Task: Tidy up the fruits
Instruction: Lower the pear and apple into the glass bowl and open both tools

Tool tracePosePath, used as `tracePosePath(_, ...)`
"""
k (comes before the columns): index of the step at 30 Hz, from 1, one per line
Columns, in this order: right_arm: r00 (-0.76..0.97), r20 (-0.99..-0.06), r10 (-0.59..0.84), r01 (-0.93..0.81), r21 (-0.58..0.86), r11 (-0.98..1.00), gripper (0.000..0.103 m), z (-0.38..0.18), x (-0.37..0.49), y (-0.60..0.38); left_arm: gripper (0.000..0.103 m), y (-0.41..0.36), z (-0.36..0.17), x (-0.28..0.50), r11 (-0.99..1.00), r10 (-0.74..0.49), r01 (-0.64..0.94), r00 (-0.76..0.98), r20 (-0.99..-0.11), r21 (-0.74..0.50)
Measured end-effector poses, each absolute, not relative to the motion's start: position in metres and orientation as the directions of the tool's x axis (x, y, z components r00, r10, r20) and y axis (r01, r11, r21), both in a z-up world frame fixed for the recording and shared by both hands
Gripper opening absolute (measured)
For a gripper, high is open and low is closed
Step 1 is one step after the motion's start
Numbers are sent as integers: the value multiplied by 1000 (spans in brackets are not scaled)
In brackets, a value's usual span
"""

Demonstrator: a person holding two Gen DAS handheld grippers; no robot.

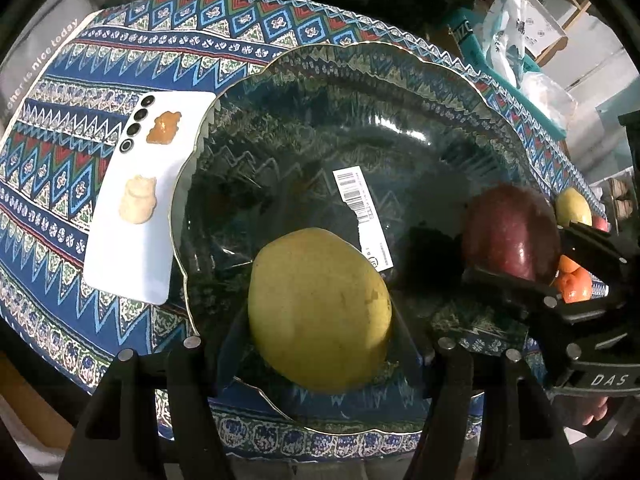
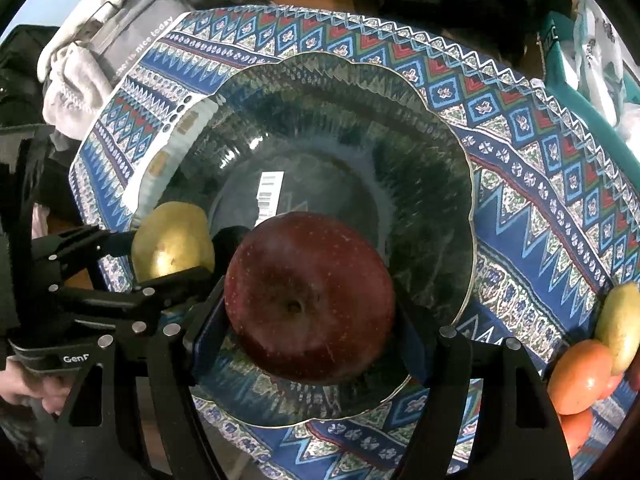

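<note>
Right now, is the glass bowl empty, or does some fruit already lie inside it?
Seemingly empty: the glass bowl shows only a barcode label. The yellow fruit and red apple are gripped above it.

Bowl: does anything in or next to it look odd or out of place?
Yes. A barcode sticker is still stuck to the glass bowl's bottom, with a torn edge. A white phone lies face down on the cloth, touching or tucked under the bowl's left rim, not a fruit.

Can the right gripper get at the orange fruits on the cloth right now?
Probably not yet: the right gripper is shut on the red apple over the glass bowl. The orange fruits lie outside the bowl to its right, nothing blocking them.
</note>
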State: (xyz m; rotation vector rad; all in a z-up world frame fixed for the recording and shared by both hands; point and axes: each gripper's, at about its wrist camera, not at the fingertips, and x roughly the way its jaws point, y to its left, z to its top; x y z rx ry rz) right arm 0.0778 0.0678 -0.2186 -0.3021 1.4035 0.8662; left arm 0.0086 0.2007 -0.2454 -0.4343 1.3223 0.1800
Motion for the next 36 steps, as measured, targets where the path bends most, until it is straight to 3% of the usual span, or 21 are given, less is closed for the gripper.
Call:
tracePosePath(17, 15, -874, 486, -611, 376, 696, 78, -174, 88, 38, 70, 193, -198, -2, 926, -81, -320, 352, -932, -201)
tracePosePath(36, 271, -823, 499, -572, 279, 771, 83, -92, 80, -61, 75, 118, -129, 5, 956, -141, -161, 482, -865, -245)
